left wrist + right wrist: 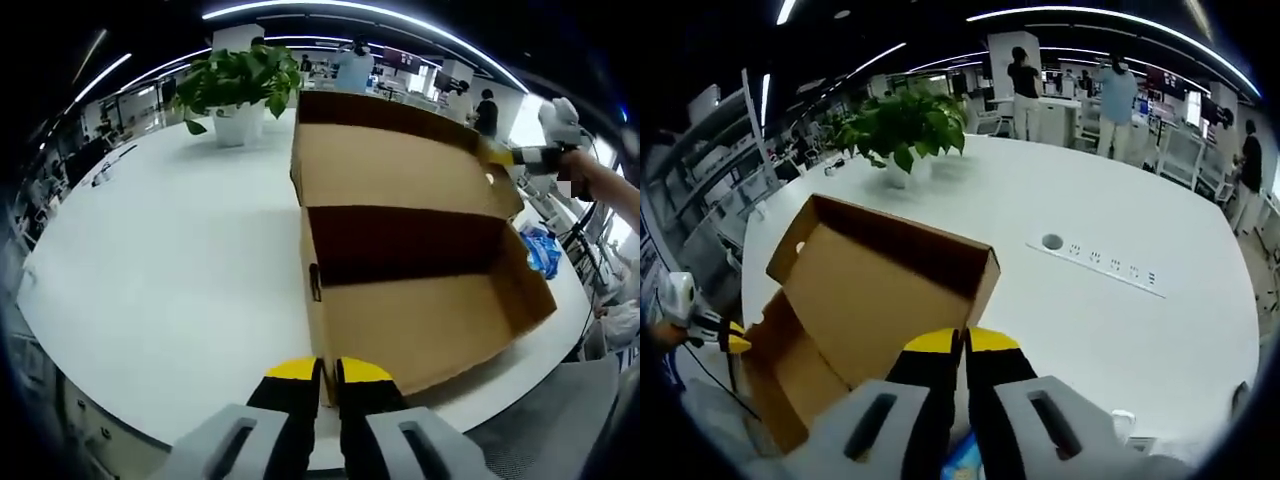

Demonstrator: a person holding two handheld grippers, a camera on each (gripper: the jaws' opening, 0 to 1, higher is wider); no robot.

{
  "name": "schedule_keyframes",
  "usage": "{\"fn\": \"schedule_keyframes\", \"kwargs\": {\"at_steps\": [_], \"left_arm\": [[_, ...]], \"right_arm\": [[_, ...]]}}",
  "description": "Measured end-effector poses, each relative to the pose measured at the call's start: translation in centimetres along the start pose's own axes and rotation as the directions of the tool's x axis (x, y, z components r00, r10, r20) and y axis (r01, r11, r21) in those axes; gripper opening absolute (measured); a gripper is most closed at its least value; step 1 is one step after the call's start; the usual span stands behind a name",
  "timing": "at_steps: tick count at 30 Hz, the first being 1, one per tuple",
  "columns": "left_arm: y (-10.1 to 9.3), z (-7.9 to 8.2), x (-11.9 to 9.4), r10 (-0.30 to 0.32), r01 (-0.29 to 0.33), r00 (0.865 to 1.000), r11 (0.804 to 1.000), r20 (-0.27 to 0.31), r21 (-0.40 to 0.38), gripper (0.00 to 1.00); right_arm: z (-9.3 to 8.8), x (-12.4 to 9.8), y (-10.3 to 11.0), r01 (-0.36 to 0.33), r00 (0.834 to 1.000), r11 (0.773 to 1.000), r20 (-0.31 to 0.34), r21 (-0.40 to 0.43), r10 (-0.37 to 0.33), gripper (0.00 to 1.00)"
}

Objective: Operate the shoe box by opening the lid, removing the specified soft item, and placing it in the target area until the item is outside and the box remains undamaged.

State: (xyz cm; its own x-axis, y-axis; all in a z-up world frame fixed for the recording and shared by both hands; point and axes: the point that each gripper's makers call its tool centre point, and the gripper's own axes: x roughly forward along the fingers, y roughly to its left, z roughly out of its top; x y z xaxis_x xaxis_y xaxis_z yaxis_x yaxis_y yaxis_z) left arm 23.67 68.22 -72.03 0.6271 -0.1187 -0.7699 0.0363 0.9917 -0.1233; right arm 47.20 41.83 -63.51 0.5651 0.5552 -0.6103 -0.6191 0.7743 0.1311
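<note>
Left gripper view: the left gripper (328, 375) rises from the bottom, its yellow-tipped fingers (290, 372) drawn together on the near wall of the shoe box (420, 320), pinching the cardboard edge between them. Just beyond the fingers the box stands open on the white tabletop (170, 270); its brown floor looks bare, and no soft item can be made out inside. The lid (390, 165) lies folded back past the box's far wall, its inner face up. At the lid's far right corner the right gripper (520, 157) touches the edge, with a person's hand (590, 170) behind it. To the left of the fingers a wide stretch of tabletop runs out to its curved rim. A potted plant (240, 85) stands far ahead and left, well apart from the box. A blue object (543, 250) lies beyond the box's right side.

Right gripper view: the right gripper's fingers (930, 345) are together against the lid's edge, which runs just ahead of them. The lid slopes away to the left. The left gripper shows at the far left. Ahead and right lies broad open tabletop, with a recessed socket strip (1100, 265) and the plant far ahead. People (1120, 95) stand beyond the far rim.
</note>
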Motion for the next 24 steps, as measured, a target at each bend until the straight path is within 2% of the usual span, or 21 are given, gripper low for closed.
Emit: {"fn": "schedule_keyframes", "kwargs": {"at_steps": [9, 24], "left_arm": [[0.0, 0.0, 0.0, 0.0, 0.0, 1.0, 1.0, 0.0, 0.013, 0.06], [-0.1, 0.1, 0.0, -0.011, 0.011, 1.0, 1.0, -0.003, 0.029, 0.07]], "right_arm": [[0.7, -1.8, 1.1, 0.006, 0.998, 1.0, 0.064, -0.016, -0.005, 0.0], [0.0, -5.3, 3.3, 0.026, 0.987, 0.999, 0.158, -0.043, -0.019, 0.0]]}}
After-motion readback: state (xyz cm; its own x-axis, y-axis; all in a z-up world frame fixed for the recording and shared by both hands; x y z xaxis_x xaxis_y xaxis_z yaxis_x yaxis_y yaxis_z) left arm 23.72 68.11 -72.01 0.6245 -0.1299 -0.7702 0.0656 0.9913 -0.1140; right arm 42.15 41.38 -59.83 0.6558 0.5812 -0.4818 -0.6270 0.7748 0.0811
